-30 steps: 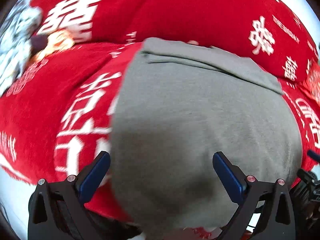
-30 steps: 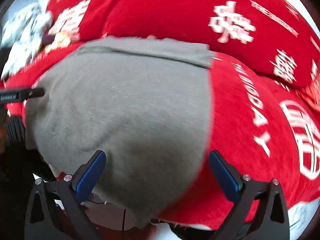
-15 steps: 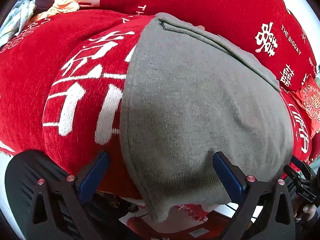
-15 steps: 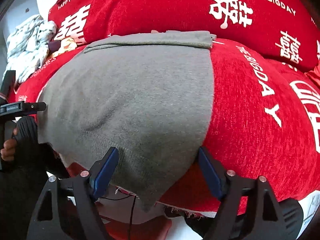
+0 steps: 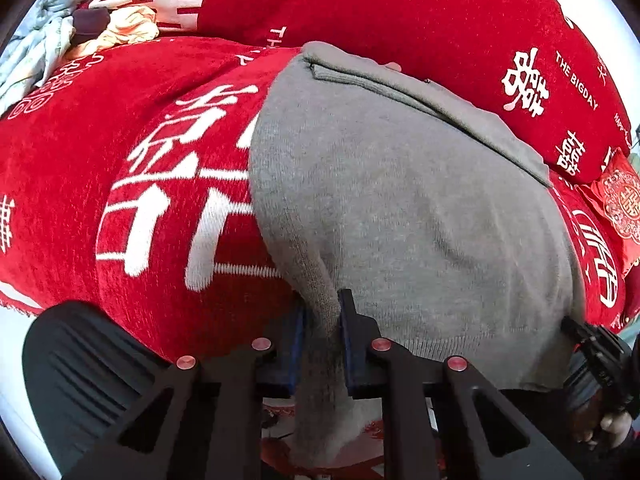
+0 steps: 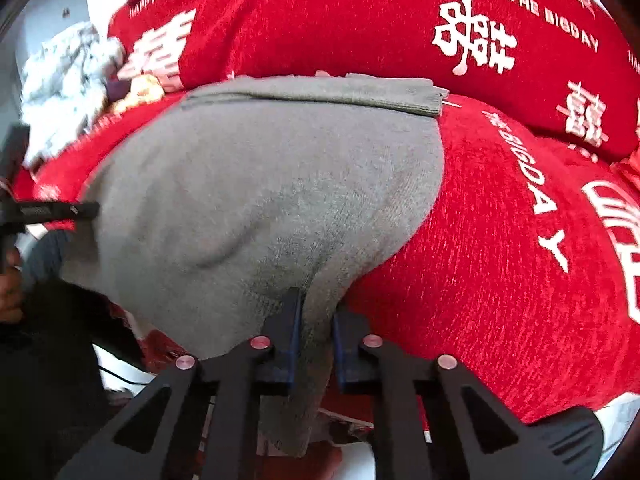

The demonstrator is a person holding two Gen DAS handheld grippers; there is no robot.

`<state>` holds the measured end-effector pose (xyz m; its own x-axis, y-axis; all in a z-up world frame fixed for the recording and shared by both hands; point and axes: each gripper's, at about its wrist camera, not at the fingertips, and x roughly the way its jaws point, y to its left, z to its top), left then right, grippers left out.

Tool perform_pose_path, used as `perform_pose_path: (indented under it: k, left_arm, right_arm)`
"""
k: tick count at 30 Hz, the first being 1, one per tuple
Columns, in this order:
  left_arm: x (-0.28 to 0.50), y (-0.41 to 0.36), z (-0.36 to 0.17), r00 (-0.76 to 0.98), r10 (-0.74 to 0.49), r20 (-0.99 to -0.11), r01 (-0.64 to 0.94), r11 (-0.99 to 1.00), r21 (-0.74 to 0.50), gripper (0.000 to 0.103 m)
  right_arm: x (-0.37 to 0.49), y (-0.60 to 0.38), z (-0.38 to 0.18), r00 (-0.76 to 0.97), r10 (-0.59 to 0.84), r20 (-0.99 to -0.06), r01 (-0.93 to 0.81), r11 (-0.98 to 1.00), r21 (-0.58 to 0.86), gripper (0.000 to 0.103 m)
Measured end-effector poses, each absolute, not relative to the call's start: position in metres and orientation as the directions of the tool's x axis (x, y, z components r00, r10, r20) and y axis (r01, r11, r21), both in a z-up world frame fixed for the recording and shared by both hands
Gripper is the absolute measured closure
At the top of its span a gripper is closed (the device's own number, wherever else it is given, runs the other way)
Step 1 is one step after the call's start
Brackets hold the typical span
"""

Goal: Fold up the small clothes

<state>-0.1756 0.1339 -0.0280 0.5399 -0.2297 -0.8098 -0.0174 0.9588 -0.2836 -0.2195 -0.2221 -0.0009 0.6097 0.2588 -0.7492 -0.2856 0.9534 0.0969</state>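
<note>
A grey knit garment (image 5: 408, 208) lies flat on a red sofa cover, with its far end folded over into a band (image 5: 420, 96). My left gripper (image 5: 322, 320) is shut on the garment's near left corner, which hangs over the sofa's front edge. My right gripper (image 6: 316, 320) is shut on the garment's near right corner (image 6: 316, 296); the garment (image 6: 260, 188) spreads away to the left in that view. The other gripper shows at the left edge of the right wrist view (image 6: 48, 212).
The red cover with white lettering (image 5: 160, 200) drapes the seat and back cushions (image 6: 360, 20). A heap of pale and dark clothes (image 5: 76, 36) lies at the far left of the seat. A red patterned cushion (image 5: 620, 204) sits far right.
Both grippers were open with the garment's near edge between their fingers. Both have closed on the near corners, bunching the cloth between the pads.
</note>
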Motion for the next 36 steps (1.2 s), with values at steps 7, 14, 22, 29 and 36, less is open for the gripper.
perform_pose_path:
  k: [7, 14, 22, 29, 36]
  left_arm:
    - [-0.142, 0.139, 0.021, 0.635, -0.306, -0.709, 0.045, 0.931, -0.361, 0.086]
    - [-0.064, 0.136, 0.016, 0.621, -0.322, -0.715, 0.028, 0.920, -0.391, 0.086]
    - [-0.083, 0.162, -0.002, 0.616, -0.390, -0.684, 0.001, 0.869, -0.494, 0.025]
    - [-0.109, 0.145, -0.013, 0.580, -0.393, -0.713, 0.070, 0.897, -0.437, 0.025]
    - [-0.105, 0.123, -0.015, 0.559, -0.417, -0.717, 0.104, 0.893, -0.438, 0.032]
  right_arm:
    - [-0.195, -0.251, 0.047, 0.680, 0.386, -0.623, -0.281, 0.922, 0.264, 0.089]
    - [-0.128, -0.243, 0.057, 0.692, 0.378, -0.615, -0.247, 0.925, 0.290, 0.089]
    - [-0.112, -0.244, 0.039, 0.651, 0.386, -0.653, -0.219, 0.920, 0.325, 0.067]
    - [-0.143, -0.251, 0.038, 0.671, 0.367, -0.644, -0.217, 0.928, 0.304, 0.034]
    - [-0.147, -0.257, 0.029, 0.622, 0.418, -0.662, -0.212, 0.904, 0.372, 0.035]
